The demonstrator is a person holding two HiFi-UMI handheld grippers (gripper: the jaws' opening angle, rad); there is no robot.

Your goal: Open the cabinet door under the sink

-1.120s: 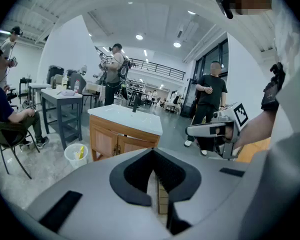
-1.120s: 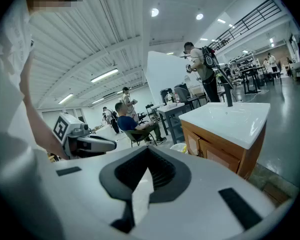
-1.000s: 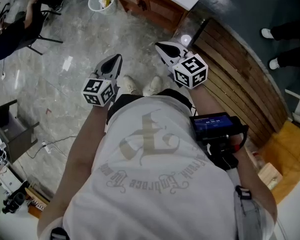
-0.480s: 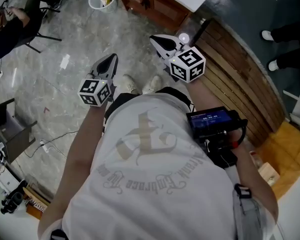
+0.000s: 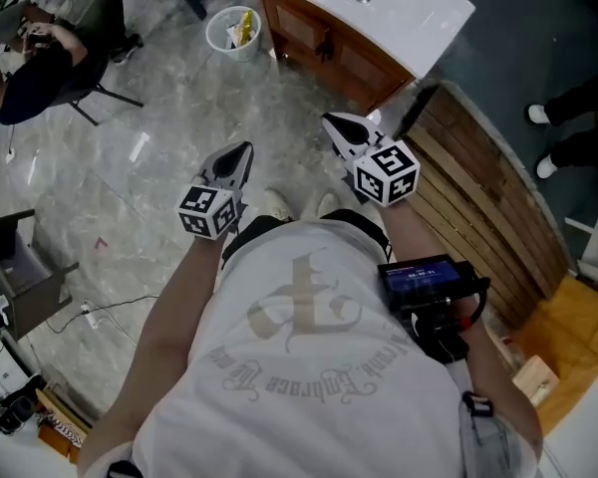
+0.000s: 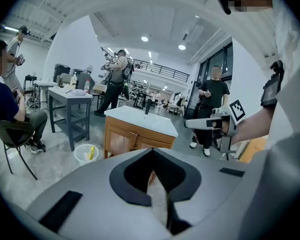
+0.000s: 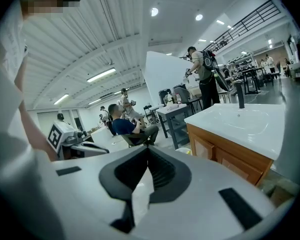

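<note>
Looking down from the head view, the person has both tools held out in front and nothing in either one. The left gripper (image 5: 242, 149) is clamped shut on empty air, and its own view shows the dark pads meeting with nothing between them (image 6: 151, 150). Same story for the right gripper (image 5: 331, 122), jaws pinched together and empty (image 7: 147, 149).

The brown wooden cabinet (image 5: 324, 53) sits ahead across a stretch of grey stone floor (image 5: 149, 157), under a white sink counter (image 5: 409, 8). Its two wooden doors (image 7: 227, 156) look closed, with small dark handles (image 5: 325, 46) near the middle seam. Neither gripper is anywhere close to touching them, so the job reads as not started.

Stuff that could go sideways, just guessing:
- Jaws arriving shut would only bump the handle; they need to spread first.
- Those handles are small and sit side by side, so it's easy to snag the wrong one or slip off mid-pull.
- The round white plastic bin (image 5: 232, 30) stands just beside the cabinet's left end and could get knocked.
- The slatted wooden panel (image 5: 478, 187) leans near the right side, so it's tight for that arm.
- A door swinging out could catch the person's legs if they stand too near.
</note>
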